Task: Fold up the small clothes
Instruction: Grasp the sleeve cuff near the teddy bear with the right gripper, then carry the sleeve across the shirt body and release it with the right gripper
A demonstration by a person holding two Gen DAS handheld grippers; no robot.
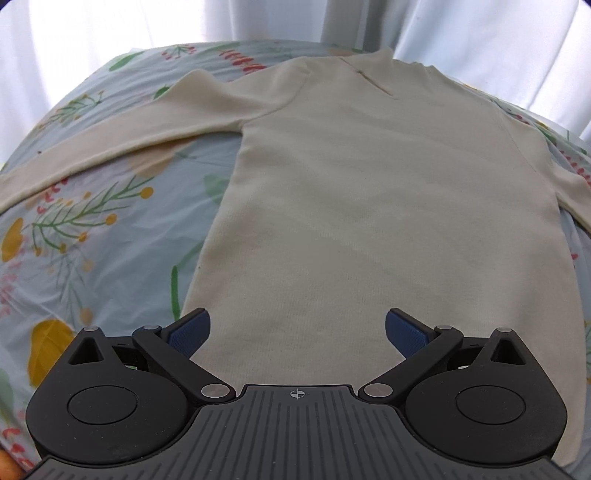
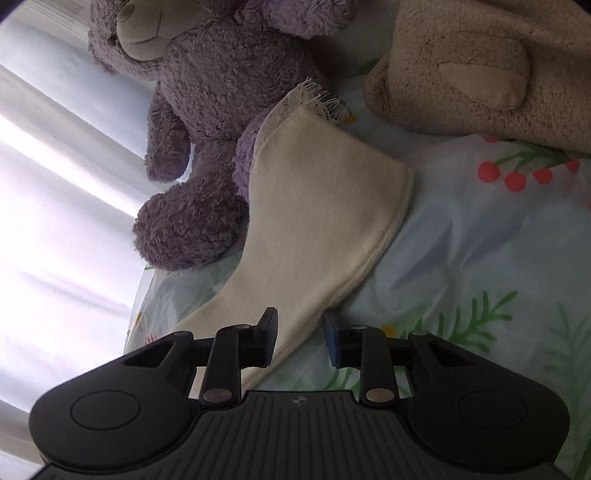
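1. Now your left gripper [image 1: 297, 328] stands wide over the sweater [image 1: 369, 206], which lies flat ahead.
2. Your right gripper [image 2: 300, 341] is narrowed around the sleeve [image 2: 314, 221]; pads not pressing.

Daylight glows through the white curtains [image 1: 110, 33] at the far side, blown out to glare in the right wrist view, where the purple plush bear [image 2: 207, 122] sits dim against it. Fisheye bending curves every edge; both views look slightly soft.
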